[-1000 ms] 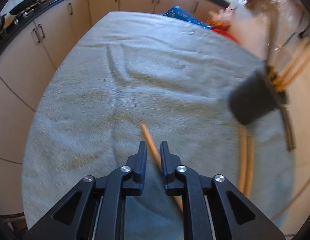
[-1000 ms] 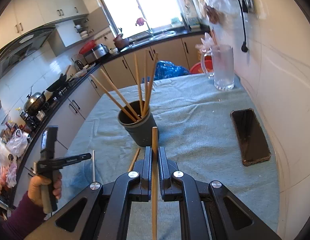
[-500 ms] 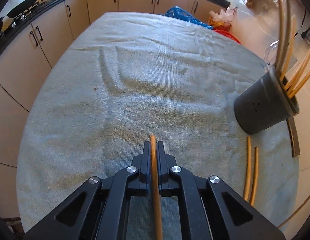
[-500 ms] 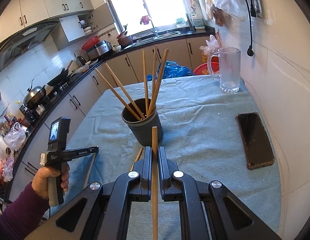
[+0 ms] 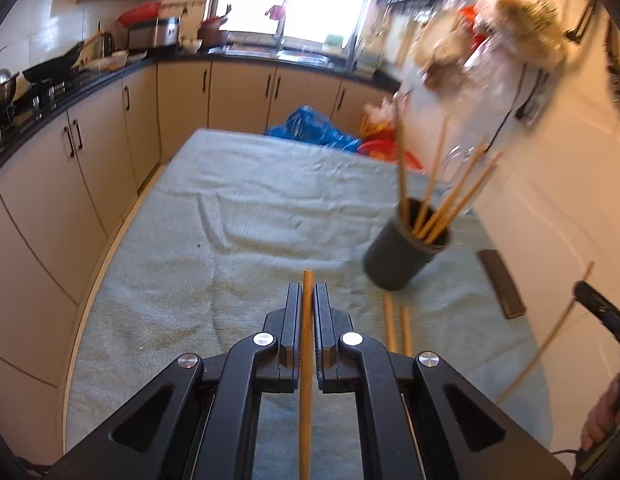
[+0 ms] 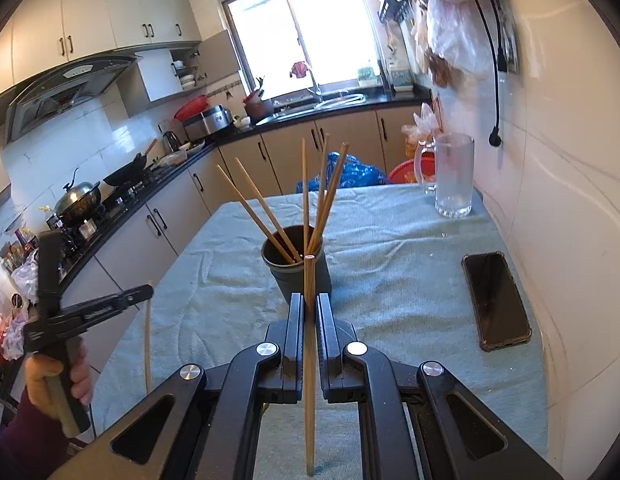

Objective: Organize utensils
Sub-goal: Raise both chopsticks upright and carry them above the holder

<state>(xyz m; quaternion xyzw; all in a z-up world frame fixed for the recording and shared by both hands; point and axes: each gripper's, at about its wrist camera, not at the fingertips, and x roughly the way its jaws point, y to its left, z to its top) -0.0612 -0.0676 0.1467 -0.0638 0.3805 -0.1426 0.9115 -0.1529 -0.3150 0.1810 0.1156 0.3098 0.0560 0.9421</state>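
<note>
Chopsticks clamped in both grippers above a cloth-covered table [image 6: 389, 248]: the left gripper [image 5: 306, 292] is closed on one chopstick [image 5: 306, 360], the right gripper [image 6: 309, 304] closed on another [image 6: 309, 360]. A dark holder [image 6: 296, 266] with five chopsticks stands just ahead of the right gripper; two loose chopsticks [image 5: 395, 328] lie near its base, a phone [image 6: 495, 300] to the right

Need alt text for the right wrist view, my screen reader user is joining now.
The right tool is shut on a chopstick pointing toward a dark cup that holds five more chopsticks on a teal cloth-covered table. A phone and glass mug sit to the right; the left tool holds another chopstick at left.
</note>
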